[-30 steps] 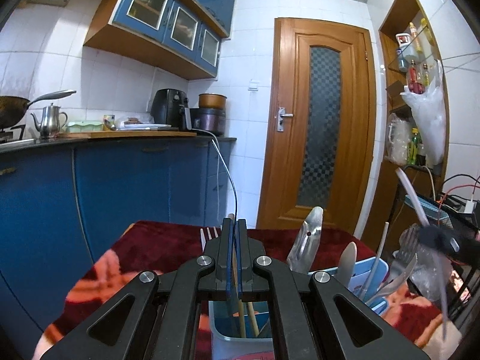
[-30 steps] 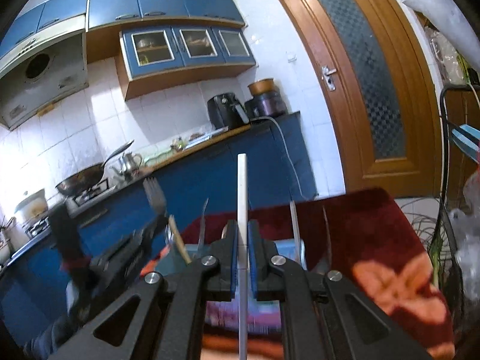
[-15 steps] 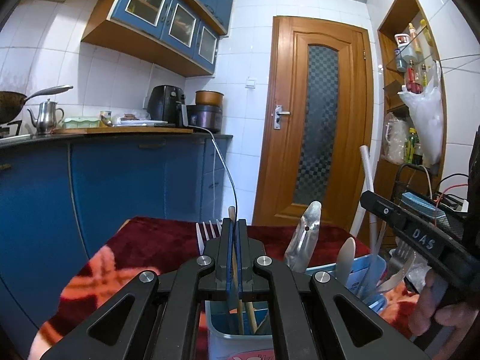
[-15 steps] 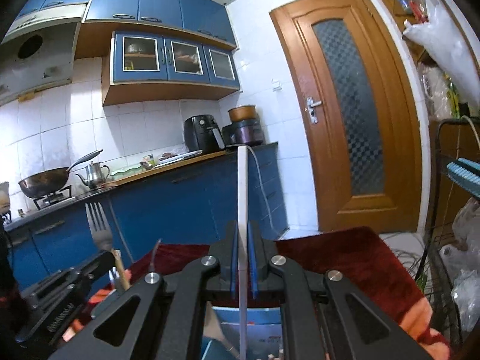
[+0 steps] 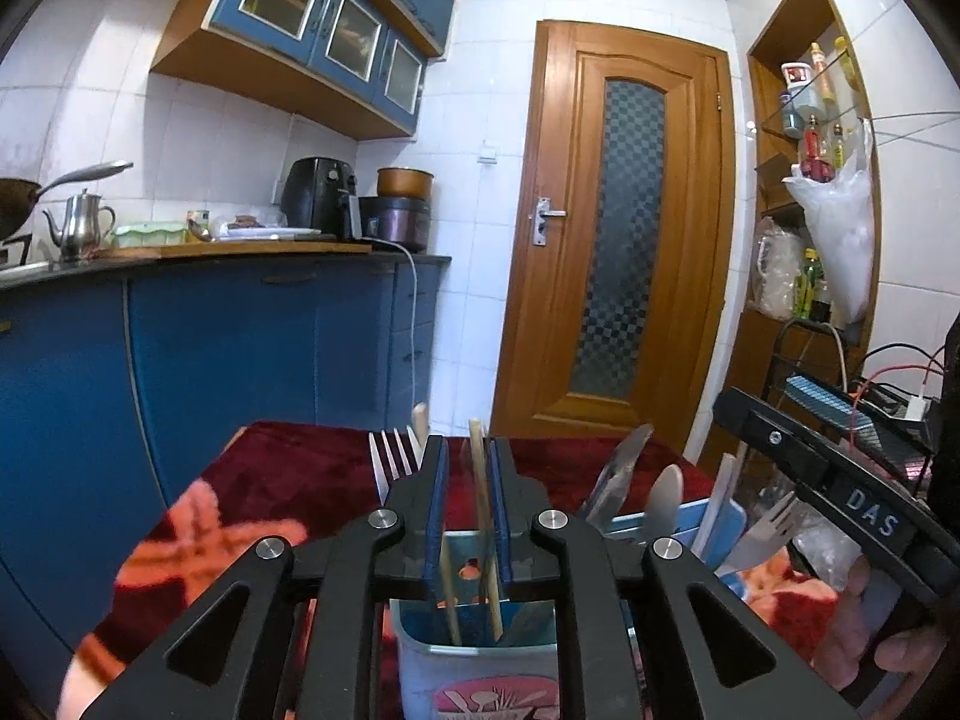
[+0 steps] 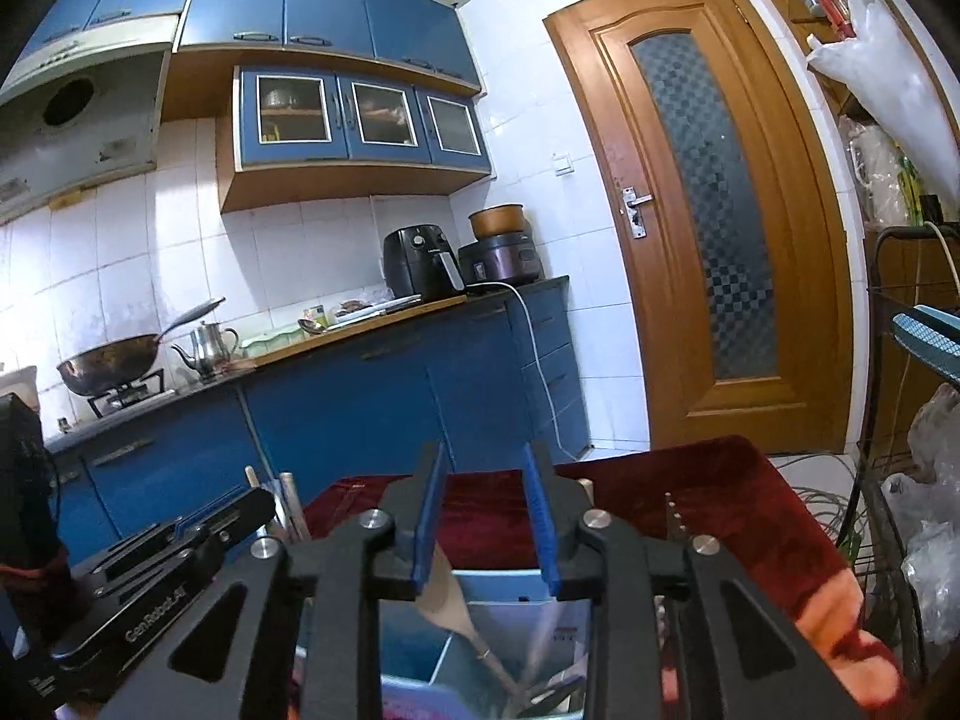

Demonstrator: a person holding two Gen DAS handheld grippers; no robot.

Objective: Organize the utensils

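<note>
A light blue utensil holder (image 5: 474,654) stands on the red cloth below both grippers. My left gripper (image 5: 467,450) is open just above it, with wooden chopsticks (image 5: 478,480) standing loose between the jaws and a fork (image 5: 390,462) beside them. My right gripper (image 6: 485,462) is open and empty over the holder (image 6: 498,612), where a wooden spoon (image 6: 459,600) and a blurred white utensil (image 6: 543,636) rest inside. More cutlery (image 5: 666,492) stands in the holder's right compartments.
The red patterned tablecloth (image 5: 282,480) covers the table. Blue counter cabinets (image 5: 240,336) run along the left with a kettle and air fryer on top. A wooden door (image 5: 624,240) is behind. A wire rack with bags (image 6: 912,480) stands at the right.
Both grippers have opened. The left let go of the chopsticks, which now stand loose in the holder. The right let go of the white utensil, which dropped into the holder.
</note>
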